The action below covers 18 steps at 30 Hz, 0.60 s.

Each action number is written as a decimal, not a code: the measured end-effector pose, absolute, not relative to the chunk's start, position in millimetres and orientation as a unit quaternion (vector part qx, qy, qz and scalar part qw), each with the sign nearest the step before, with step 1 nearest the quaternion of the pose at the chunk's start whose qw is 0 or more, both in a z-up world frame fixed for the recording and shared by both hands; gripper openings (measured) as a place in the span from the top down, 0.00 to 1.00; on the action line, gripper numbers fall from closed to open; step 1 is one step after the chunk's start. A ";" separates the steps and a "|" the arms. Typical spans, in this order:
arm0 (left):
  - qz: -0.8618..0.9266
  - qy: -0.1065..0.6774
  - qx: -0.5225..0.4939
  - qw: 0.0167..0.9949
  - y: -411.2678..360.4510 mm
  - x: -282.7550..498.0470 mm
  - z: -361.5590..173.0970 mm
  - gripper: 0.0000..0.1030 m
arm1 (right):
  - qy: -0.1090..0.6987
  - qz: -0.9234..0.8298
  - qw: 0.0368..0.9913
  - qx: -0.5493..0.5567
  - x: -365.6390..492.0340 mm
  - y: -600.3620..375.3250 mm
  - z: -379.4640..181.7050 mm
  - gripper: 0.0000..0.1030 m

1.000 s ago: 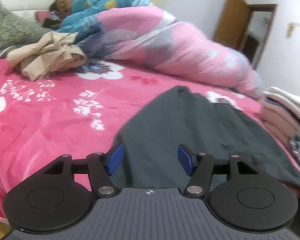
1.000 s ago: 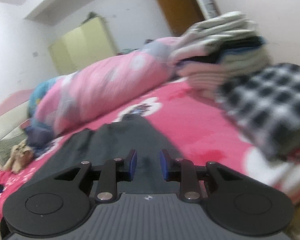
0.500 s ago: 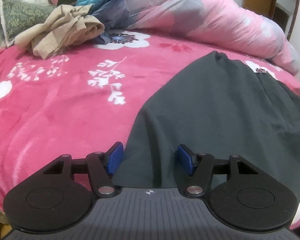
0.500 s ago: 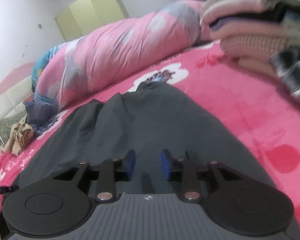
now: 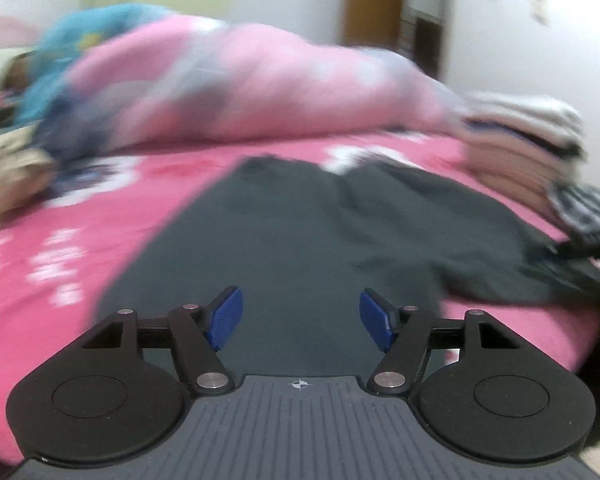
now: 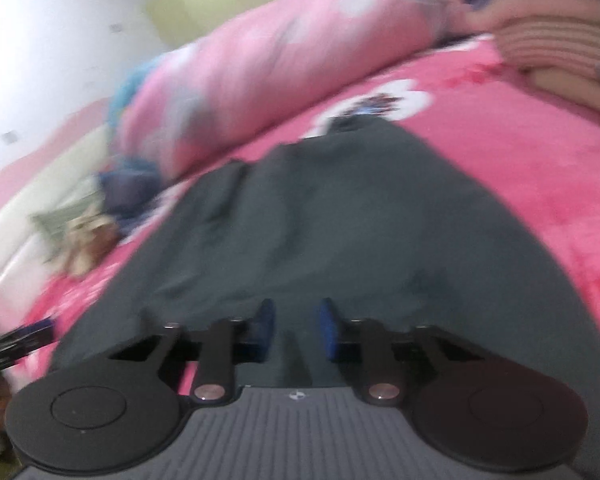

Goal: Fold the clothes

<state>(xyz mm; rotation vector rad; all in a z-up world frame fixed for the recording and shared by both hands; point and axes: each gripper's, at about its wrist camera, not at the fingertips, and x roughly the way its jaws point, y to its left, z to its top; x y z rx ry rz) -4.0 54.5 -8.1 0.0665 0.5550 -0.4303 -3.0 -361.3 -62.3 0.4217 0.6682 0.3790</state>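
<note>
Two tools: left tool (image 5: 300, 316) wide and opening, right tool (image 6: 296, 328) narrow and closing, nothing seen pinched; one dark garment (image 5: 320, 232) flat mid-frame on the pink bed (image 5: 80, 240); one folded stack (image 5: 532, 148) upper right, blurred.

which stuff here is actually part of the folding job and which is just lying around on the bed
Part of the job:
- dark grey garment spread on the pink bedspread
- left gripper, jaws opening over its near edge
- right gripper, jaws closing over the garment
- stack of folded clothes

Lying about:
- rolled pink quilt
- crumpled beige clothing
- wooden door
</note>
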 end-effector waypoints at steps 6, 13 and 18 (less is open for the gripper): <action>-0.294 0.274 0.107 0.909 -7.1 -8.0 -25.0 0.36 | 0.303 0.322 0.886 0.139 -55.0 -342.1 -49.9 0.83; -0.326 0.254 0.137 0.900 -46.4 2.6 -27.5 0.36 | 0.283 0.178 0.930 0.150 -51.9 -384.7 -46.0 0.69; -0.333 0.259 0.145 0.895 -77.2 19.8 -32.9 0.36 | 0.288 0.130 0.929 0.191 -9.0 -411.9 -59.1 0.55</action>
